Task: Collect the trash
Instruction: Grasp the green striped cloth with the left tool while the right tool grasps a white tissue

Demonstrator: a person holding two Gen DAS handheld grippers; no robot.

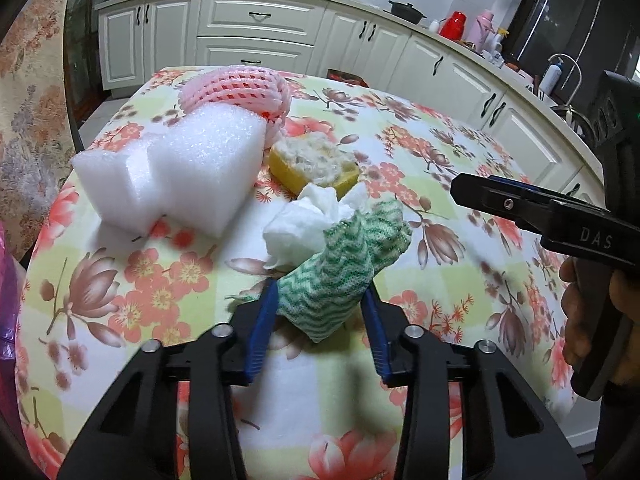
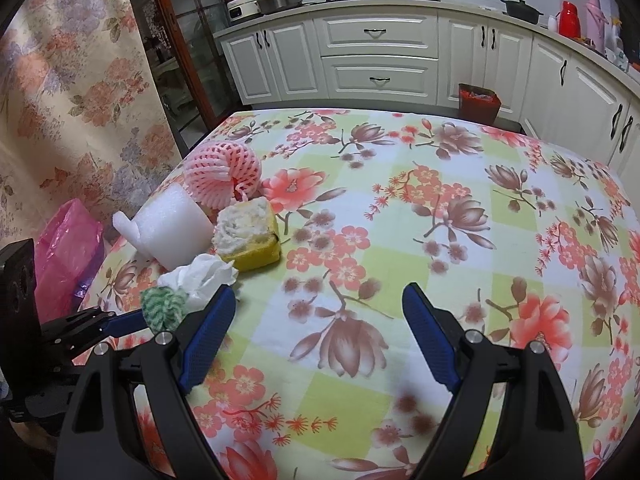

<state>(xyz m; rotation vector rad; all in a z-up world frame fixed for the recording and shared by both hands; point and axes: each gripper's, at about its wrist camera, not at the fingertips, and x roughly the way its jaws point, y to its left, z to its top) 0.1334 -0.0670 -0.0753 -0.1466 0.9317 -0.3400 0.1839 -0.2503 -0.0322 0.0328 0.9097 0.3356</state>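
With its 2 blue fingers straddling the green-white cloth (image 1: 344,272), the left gripper (image 1: 322,296) looks just short of clamped; contact unclear. Right gripper (image 2: 316,304) hovers released over the floral tablecloth (image 2: 420,208). Beyond: tissue (image 1: 300,228), sponge (image 1: 316,164), foam block (image 1: 172,176), pink net (image 1: 236,92). Far: white cabinets (image 2: 376,52), likely a bin (image 2: 478,104).

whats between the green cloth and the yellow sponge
The crumpled white tissue lies between the green cloth and the yellow sponge, touching the cloth; both wrist views show it.
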